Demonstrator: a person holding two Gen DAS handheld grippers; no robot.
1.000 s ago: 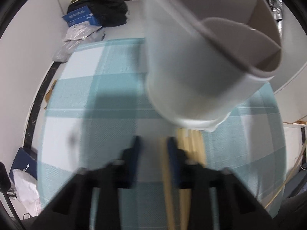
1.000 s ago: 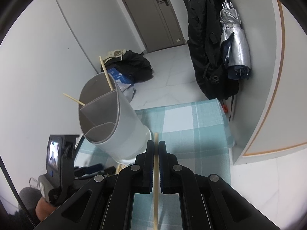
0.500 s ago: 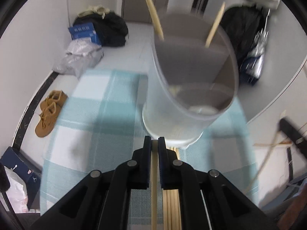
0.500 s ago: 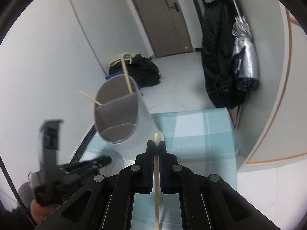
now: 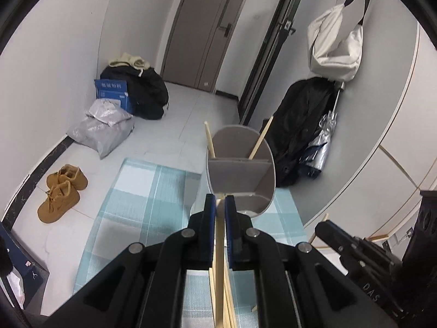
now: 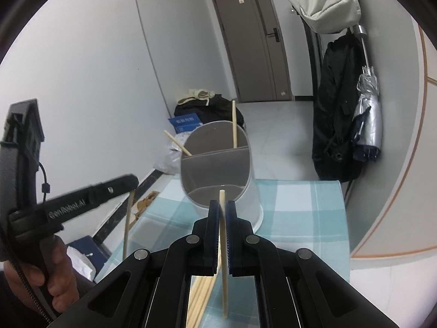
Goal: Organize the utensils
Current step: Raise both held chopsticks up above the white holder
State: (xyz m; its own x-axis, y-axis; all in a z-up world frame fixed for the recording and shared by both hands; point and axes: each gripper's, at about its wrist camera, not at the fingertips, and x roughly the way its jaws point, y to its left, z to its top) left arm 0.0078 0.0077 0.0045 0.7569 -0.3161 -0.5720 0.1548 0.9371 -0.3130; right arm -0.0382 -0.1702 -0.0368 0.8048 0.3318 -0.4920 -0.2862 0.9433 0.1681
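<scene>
A grey divided utensil holder (image 5: 240, 175) (image 6: 218, 169) stands on the blue checked tablecloth (image 5: 142, 199) (image 6: 297, 207), with two wooden chopsticks (image 6: 234, 128) leaning in its far compartment. My left gripper (image 5: 220, 205) is shut on a chopstick (image 5: 219, 268), held above the table just short of the holder. My right gripper (image 6: 223, 213) is shut on another chopstick (image 6: 223, 246), its tip level with the holder's near wall. Several loose chopsticks (image 6: 200, 298) lie on the cloth below. The left gripper also shows in the right wrist view (image 6: 131, 180).
On the floor beyond the table are brown shoes (image 5: 61, 191), a grey bag (image 5: 101, 128), a blue box (image 5: 113, 93) and black clothes (image 5: 144, 90). A black coat (image 6: 336, 125) and a folded umbrella (image 6: 367, 120) hang on the right. The table's far edge is just behind the holder.
My left gripper has shut on a chopstick from the pile and lifted it up and back from the holder. My right gripper has risen a little, still holding its chopstick.
</scene>
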